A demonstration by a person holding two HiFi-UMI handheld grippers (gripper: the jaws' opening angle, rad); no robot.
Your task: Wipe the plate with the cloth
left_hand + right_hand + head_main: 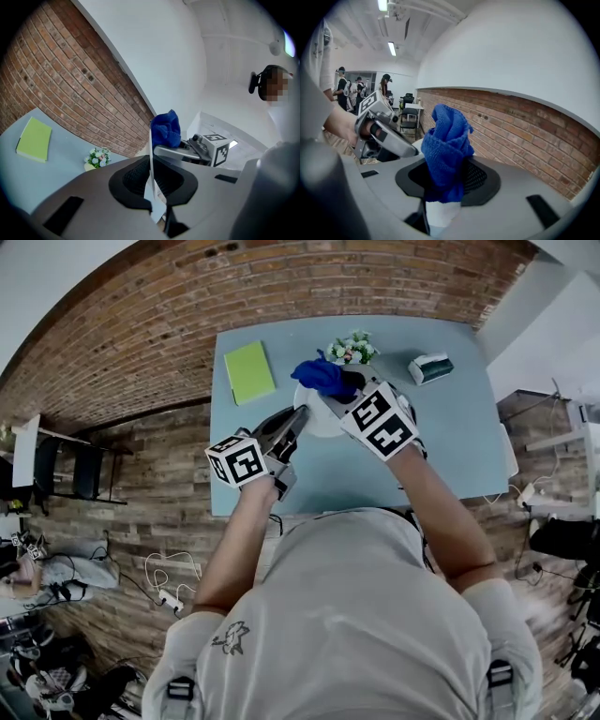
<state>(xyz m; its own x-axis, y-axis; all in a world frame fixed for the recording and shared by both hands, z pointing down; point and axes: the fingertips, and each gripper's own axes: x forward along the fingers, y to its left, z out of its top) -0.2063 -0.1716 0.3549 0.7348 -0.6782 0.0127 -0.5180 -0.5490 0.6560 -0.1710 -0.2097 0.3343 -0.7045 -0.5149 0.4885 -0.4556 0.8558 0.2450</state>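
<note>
A white plate (316,420) is held up on edge above the light blue table (450,446). My left gripper (298,418) is shut on its rim; in the left gripper view the plate (151,159) shows edge-on as a thin white line between the jaws of the left gripper (152,180). My right gripper (339,390) is shut on a bunched blue cloth (321,376) that rests against the plate's far side. In the right gripper view the cloth (447,145) fills the jaws of the right gripper (447,180), with the white plate (439,213) just below it.
A green notebook (248,371) lies at the table's far left. A small pot of flowers (352,350) stands behind the plate, and a small white and teal object (430,367) lies to the right. A brick wall runs along the table's far side.
</note>
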